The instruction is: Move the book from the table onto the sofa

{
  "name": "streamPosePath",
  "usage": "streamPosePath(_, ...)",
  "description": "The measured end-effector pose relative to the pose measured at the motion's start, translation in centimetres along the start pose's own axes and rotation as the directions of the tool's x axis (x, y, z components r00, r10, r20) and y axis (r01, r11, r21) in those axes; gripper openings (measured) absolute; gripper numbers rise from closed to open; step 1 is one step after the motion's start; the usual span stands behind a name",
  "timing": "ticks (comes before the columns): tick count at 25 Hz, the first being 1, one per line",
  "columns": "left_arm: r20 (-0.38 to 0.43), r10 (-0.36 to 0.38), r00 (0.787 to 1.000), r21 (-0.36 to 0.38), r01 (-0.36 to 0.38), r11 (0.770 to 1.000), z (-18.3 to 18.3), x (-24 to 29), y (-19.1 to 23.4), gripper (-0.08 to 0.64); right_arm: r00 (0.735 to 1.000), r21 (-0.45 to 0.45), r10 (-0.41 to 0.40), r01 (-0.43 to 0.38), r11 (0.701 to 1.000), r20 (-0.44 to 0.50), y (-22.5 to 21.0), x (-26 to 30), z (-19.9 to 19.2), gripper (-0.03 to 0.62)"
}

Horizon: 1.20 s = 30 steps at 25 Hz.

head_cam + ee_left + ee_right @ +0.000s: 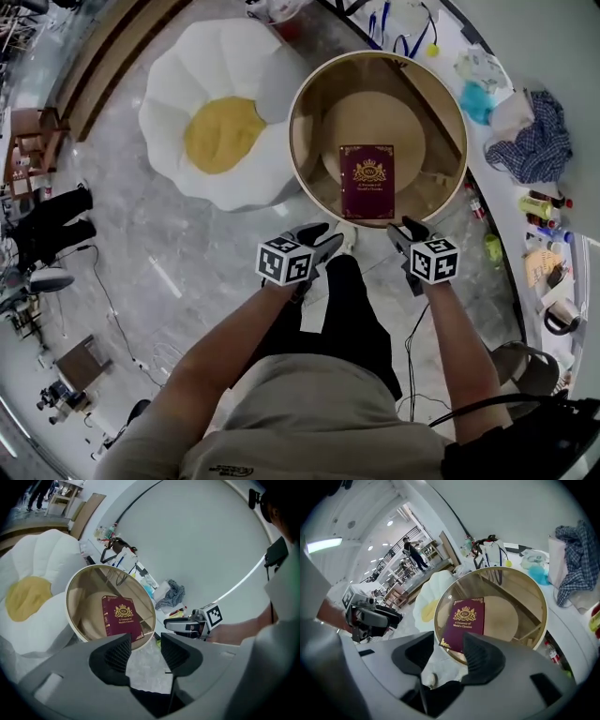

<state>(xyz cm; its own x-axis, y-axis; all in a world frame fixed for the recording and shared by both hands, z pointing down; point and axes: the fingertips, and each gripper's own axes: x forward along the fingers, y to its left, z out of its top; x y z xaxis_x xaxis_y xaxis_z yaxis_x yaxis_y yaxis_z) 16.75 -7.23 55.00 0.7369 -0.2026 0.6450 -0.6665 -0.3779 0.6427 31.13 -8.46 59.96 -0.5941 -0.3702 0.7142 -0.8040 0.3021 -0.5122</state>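
Observation:
A maroon book point(367, 180) with a gold crest lies flat on the round glass table point(298, 150), toward its near side. The sofa point(178, 94) is a white flower-shaped cushion with a yellow middle, just left of the table. My left gripper point(326, 240) hovers off the table's near edge, jaws open and empty. My right gripper point(404, 232) hangs at the near right rim, also open and empty. In the left gripper view the book point(121, 617) lies beyond my open jaws point(145, 642). In the right gripper view the book point(465, 623) lies just past my jaws point(449, 644).
A curved white counter runs along the right with a checked cloth point(536, 141), bottles point(539, 204) and small clutter. The person's dark trouser leg and shoe point(347, 236) stand between the grippers. A wooden chair point(33, 141) and cables sit on the marble floor at left.

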Motion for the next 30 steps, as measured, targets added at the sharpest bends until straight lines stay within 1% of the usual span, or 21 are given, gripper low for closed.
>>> streamPosePath(3,-0.032,0.017,0.999,-0.015,-0.017,1.000,0.6,3.4,2.5,0.189,1.000,0.030,0.017,-0.016,0.999,-0.019,-3.1,3.5,0.6,0.200)
streamPosePath(9,-0.061,0.058,0.996,-0.050,-0.061,0.997,1.3,9.8,8.3,0.207,0.998,0.047,0.050,-0.049,0.998,-0.039,-7.3,9.6,1.2,0.212)
streamPosePath(13,-0.083,0.066,0.994,-0.080,-0.073,0.994,0.6,13.4,11.4,0.219,0.998,0.077,0.054,-0.051,0.996,-0.043,-9.1,12.3,0.2,0.212)
streamPosePath(16,-0.103,0.087,0.991,-0.099,-0.098,0.990,-0.1,15.3,13.3,0.228,0.998,0.126,0.059,-0.054,0.990,-0.036,-9.9,13.5,-1.0,0.213)
streamPosePath(19,-0.093,0.093,0.991,-0.135,-0.105,0.985,-0.7,16.0,14.2,0.229,0.996,0.207,0.085,-0.083,0.975,0.003,-9.5,13.7,-1.6,0.205)
streamPosePath(22,-0.078,0.059,0.995,-0.185,-0.073,0.980,-0.9,16.3,14.6,0.237,0.996,0.264,0.082,-0.089,0.960,0.034,-9.4,13.6,-1.7,0.188)
streamPosePath(24,-0.068,0.037,0.997,-0.209,-0.051,0.977,-0.8,16.4,14.7,0.238,0.997,0.271,0.072,-0.076,0.959,0.027,-9.5,13.5,-1.7,0.177)
streamPosePath(27,-0.021,0.020,1.000,-0.250,-0.025,0.968,-0.2,15.9,14.7,0.230,0.998,0.261,0.058,-0.058,0.963,0.007,-9.0,13.1,-1.6,0.164)
streamPosePath(28,-0.007,0.015,1.000,-0.252,-0.016,0.968,0.0,15.4,14.5,0.215,0.998,0.263,0.055,-0.054,0.963,0.005,-8.6,12.9,-1.5,0.161)
streamPosePath(30,0.008,0.007,1.000,-0.245,-0.005,0.969,0.1,14.2,14.4,0.215,0.999,0.256,0.051,-0.051,0.965,0.004,-7.5,12.8,-1.3,0.160)
